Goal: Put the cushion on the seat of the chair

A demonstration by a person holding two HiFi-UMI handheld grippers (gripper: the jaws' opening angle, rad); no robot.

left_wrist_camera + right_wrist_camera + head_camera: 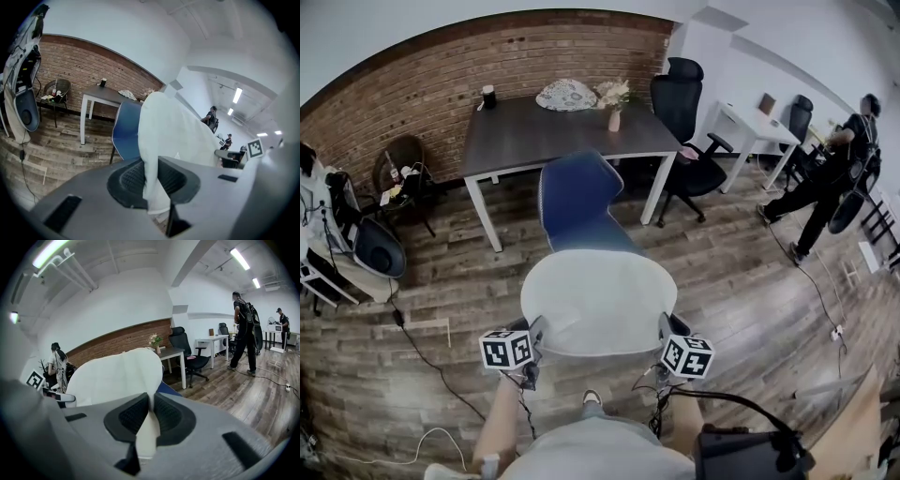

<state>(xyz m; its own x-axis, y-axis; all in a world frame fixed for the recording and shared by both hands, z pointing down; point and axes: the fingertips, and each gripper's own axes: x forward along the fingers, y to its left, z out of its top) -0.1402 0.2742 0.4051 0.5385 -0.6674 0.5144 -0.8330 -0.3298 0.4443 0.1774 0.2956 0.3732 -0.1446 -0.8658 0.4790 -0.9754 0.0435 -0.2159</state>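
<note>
The white cushion (598, 302) hangs in the air, held by its near edge at both corners. The left gripper (534, 334) has its jaws nearly together on the cushion's left corner. In the left gripper view the fabric stands pinched between the two dark pads (133, 177), rising ahead of the left gripper (151, 177) like a sail. The right gripper (667, 330) clamps the opposite corner the same way, with a thin fold of white cloth squeezed between the jaws in the right gripper view (151, 412).

Both grippers sit side by side, pointing forward and tipped somewhat downward, marker cubes up. The person's forearms (499, 427) run back from them toward the body at the bottom of the head view, roughly parallel.

Straight ahead of the jaws — just past the cushion's far edge — stands the blue chair (577, 202), its back facing away. From above, the cushion covers the near part of its seat. Beyond the chair is a dark table (544, 131) against a brick wall. Off to the right of the right gripper, another person (834, 178) walks across the wood floor (741, 272).
</note>
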